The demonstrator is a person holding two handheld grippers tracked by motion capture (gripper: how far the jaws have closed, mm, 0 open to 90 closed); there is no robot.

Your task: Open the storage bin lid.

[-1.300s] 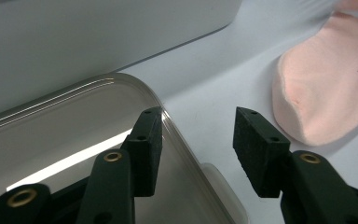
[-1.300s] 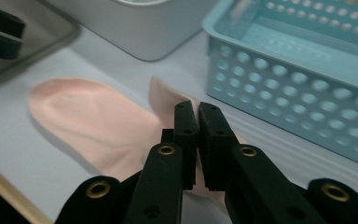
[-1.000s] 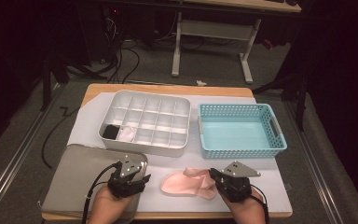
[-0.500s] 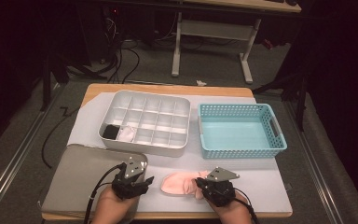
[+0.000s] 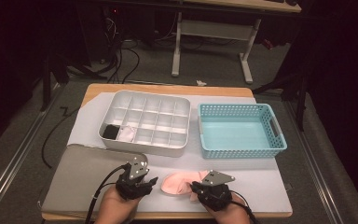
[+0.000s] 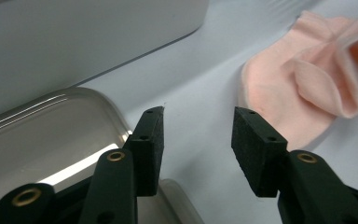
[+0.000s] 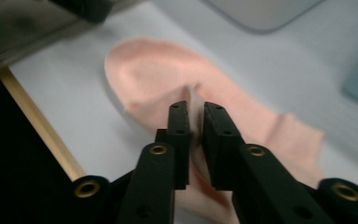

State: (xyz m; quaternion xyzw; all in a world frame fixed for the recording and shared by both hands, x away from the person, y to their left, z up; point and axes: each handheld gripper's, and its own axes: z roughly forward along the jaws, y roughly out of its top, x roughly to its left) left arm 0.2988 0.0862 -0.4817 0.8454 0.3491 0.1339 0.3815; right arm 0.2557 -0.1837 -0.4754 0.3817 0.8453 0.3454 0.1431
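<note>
Moved in from the right over the last second and now pinched on a fold of the pink sock (image 5: 179, 184) — right gripper (image 5: 200, 188), jaws nearly together with cloth between. Probably a first hold for folding or lifting. Left gripper (image 5: 153, 181) wide apart, holding nothing, just beside the sock's toe end — sock flat on the white mat (image 5: 251, 179), near the table's front edge.

A wooden desk (image 5: 168, 88) under a pale sheet (image 5: 261, 179) carries a white compartment box (image 5: 145, 121) at rear left, a teal basket (image 5: 240, 130) just beside it at right, a grey tray (image 5: 86, 179) at front left, and a pink sock (image 5: 179, 184) lying on the sheet near the front edge, beside the tray
</note>
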